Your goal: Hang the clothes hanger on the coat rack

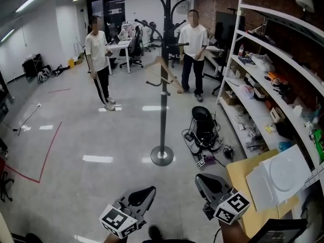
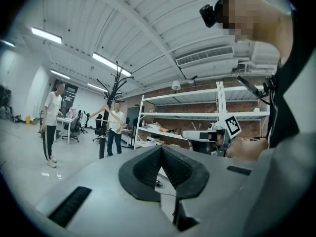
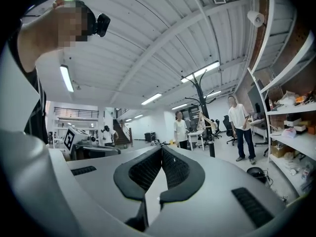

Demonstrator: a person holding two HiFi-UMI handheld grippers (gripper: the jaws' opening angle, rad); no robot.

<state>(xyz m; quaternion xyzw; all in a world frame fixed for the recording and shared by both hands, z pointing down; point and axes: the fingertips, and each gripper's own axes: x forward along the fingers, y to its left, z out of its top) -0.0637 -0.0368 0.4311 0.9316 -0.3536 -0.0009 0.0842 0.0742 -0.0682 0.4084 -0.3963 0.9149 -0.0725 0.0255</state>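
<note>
hanger: wooden hanger sits up on the coat rack, about mid-height of the pole, apparently hooked on a lower peg; it's too small to confirm the hook is seated.
hanger axis: the bar runs across the pole and tilts, high at head-view left and low at right.
rack: the pole stands upright on a round base on the floor, between and ahead of the two grippers.
direction from jaws: the hanger is well ahead of and above both sets of tips, with open floor between.
left gripper: jaws are closed tip to tip and hold nothing. In its own view the rack and hanger lie left of the jaw line.
right gripper: jaws are also closed and empty. In its own view the hanger lies right of the jaw line.
nearer hand: I'd call it roughly even, with the left maybe slightly closer to the base.
judgement: with the hanger on the rack and both hands empty, the hang looks done. Any regrip would mean reaching forward and up, then squaring to the tilted bar.
surroundings: two people stand beyond the rack, a black bag lies right of the base, and shelves line the right wall.
</note>
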